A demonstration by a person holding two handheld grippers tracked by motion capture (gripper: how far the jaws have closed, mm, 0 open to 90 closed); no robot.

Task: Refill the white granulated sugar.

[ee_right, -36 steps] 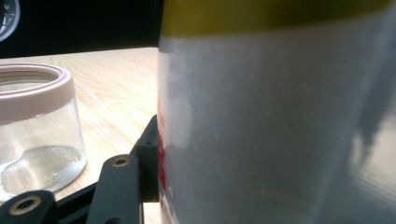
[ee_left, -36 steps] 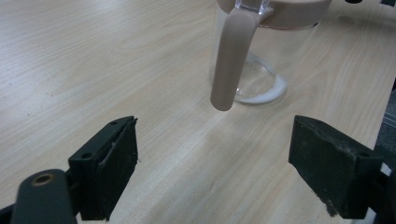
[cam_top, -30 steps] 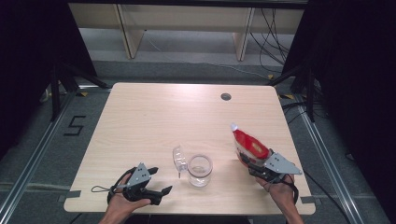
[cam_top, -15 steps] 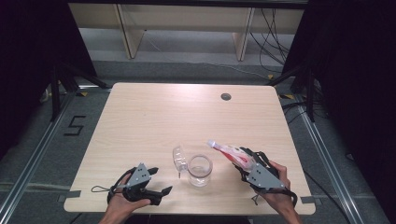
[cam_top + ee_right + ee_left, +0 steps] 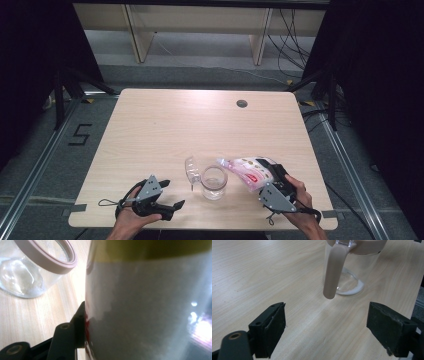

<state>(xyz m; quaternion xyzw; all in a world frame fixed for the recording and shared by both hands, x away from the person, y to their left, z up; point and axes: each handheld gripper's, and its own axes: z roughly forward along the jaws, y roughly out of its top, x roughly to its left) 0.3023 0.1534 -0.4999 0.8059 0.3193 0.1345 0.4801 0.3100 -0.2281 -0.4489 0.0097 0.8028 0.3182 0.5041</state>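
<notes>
1. High view: The right gripper [image 5: 260, 172] is clamped on a red-and-white pouch [image 5: 245, 170], which is tipped over with its open end above the rim of a clear glass jar [image 5: 214, 182]. The jar stands near the front edge of the wooden table [image 5: 200, 120], its hinged lid [image 5: 190, 170] swung open to its left. The left gripper [image 5: 170, 195] rests on the table left of the jar, clear of it, jaws apart and holding nothing.
2. Left gripper view: Both jaws stand wide apart over bare tabletop. The jar [image 5: 352, 270] stands just ahead, its pinkish clasp strap [image 5: 333, 272] hanging down the glass wall. A little white powder lies in its base.
3. Right gripper view: The pouch [image 5: 150, 305] is held at close range, one jaw pressed against its side. The jar [image 5: 32, 267] is at upper left, its mouth ringed by a pinkish band.
</notes>
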